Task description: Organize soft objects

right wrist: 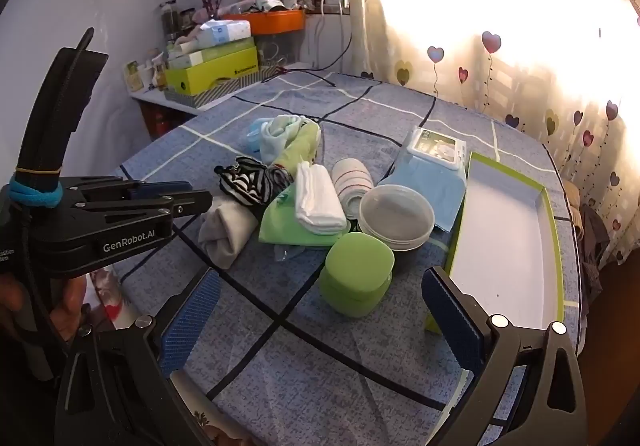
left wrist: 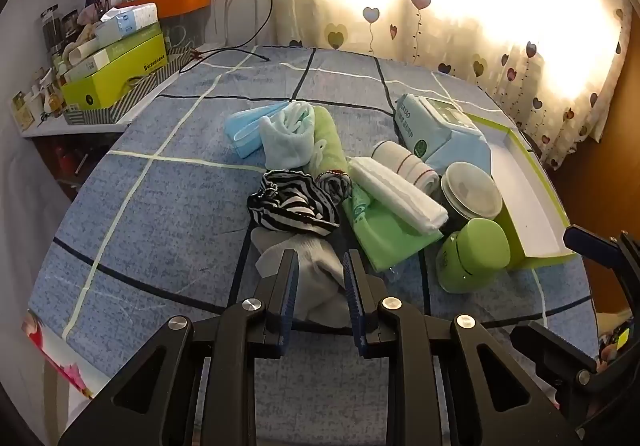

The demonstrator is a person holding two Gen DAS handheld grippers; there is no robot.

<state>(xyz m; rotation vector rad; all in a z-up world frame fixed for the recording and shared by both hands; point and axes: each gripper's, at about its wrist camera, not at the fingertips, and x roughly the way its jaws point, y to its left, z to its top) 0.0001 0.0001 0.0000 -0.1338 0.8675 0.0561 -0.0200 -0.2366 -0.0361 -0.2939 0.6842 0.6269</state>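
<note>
A heap of soft things lies on the blue checked bed [left wrist: 160, 206]: a grey sock [left wrist: 320, 278], a black-and-white striped cloth [left wrist: 292, 206], a folded white towel [left wrist: 396, 190], a red-striped rolled towel [left wrist: 408, 162], a pale blue cloth [left wrist: 284, 134] and a green towel [left wrist: 328, 138]. My left gripper [left wrist: 320, 262] straddles the grey sock's near end, pads against its sides. From the right wrist, it [right wrist: 200, 198] meets the sock [right wrist: 228, 230] at its left end. My right gripper [right wrist: 320, 282] hangs wide open and empty, just short of a green jar [right wrist: 356, 278].
An open white box with a green rim [right wrist: 504, 238] lies at the right of the bed. A clear-lidded tub [right wrist: 396, 214], a blue wipes pack [right wrist: 436, 162] and a flat green bag [right wrist: 296, 226] crowd the heap. Stacked boxes [left wrist: 116, 66] fill a side shelf at the left.
</note>
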